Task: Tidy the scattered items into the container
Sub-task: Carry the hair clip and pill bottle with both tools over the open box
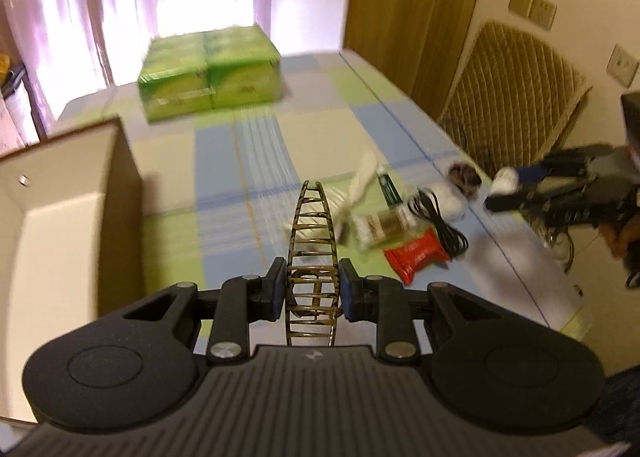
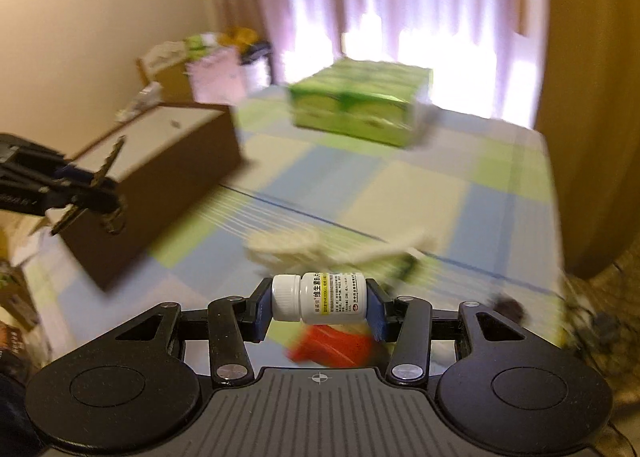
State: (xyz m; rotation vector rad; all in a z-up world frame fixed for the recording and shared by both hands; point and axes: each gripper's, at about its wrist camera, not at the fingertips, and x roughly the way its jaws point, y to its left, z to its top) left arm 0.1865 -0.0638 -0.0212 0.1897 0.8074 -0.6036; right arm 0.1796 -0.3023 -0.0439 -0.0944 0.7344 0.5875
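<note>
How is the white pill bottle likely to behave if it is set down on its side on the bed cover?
The white pill bottle looks round and smooth, so it would probably roll when released sideways. It seems small and plastic, likely light and stiff. The right tongs clamp it end to end, cap to base, which may let it pivot.

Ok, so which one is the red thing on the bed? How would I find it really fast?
Start at the checked bed cover and look to its right side, where a small heap of loose things lies. The red packet is at the near end of that heap, beside the coiled black cable. It is the only bright red thing there; the things around it are white, tan or black.
</note>
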